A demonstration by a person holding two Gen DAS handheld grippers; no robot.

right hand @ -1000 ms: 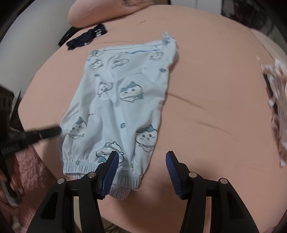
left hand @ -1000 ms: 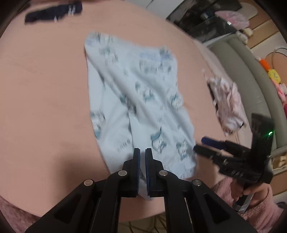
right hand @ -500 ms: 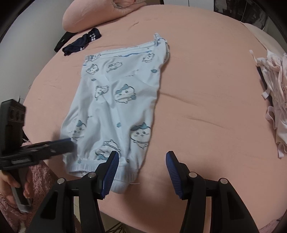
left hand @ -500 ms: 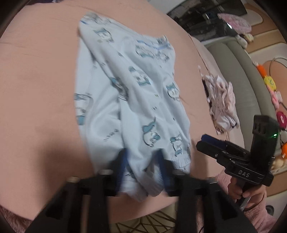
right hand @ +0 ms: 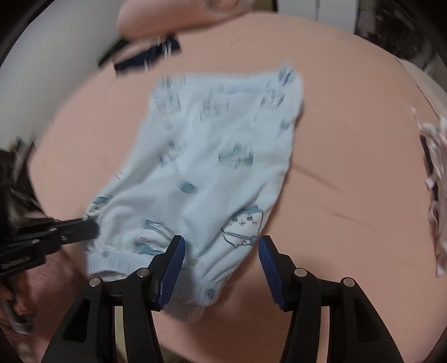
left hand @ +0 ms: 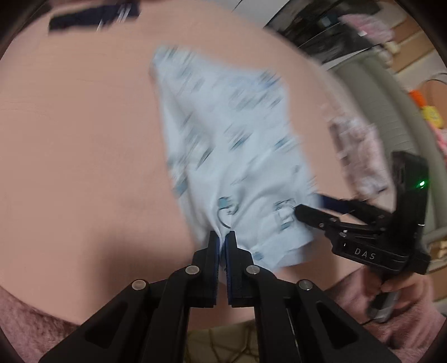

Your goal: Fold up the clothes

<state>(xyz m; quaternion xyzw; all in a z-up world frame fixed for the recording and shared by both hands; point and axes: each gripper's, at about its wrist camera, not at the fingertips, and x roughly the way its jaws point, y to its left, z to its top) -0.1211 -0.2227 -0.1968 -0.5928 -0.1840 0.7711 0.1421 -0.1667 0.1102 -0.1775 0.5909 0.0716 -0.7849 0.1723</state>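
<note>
My left gripper [left hand: 222, 237] has its blue pads pressed together on the near cuff end of the light blue printed shorts [left hand: 237, 156], the fabric bunching into a small pucker right at the fingertips. From the right wrist camera the same gripper [right hand: 93, 229] comes in from the left edge and meets the cuff corner of the shorts [right hand: 218, 173].

My right gripper [right hand: 220, 251] is spread wide, its two blue pads standing on either side of the other leg's cuff, with the cartoon animal print lying between them; I cannot tell whether either pad touches the cloth. In the left wrist camera that gripper [left hand: 306, 209] reaches in from the right, its tips at the right edge of the shorts near the hem.

The shorts lie mostly flat on the pink bed [right hand: 349, 139], waistband at the far end and leg cuffs toward me, though both views are motion-blurred. A dark navy garment [right hand: 148, 57] lies at the far edge of the bed, well apart from the shorts; it also shows at the top left of the left wrist camera [left hand: 92, 18]. A pale pink patterned garment [left hand: 360, 156] sits at the right side of the bed, apart from the shorts, and appears at the right edge of the right wrist camera [right hand: 435, 178].
</note>
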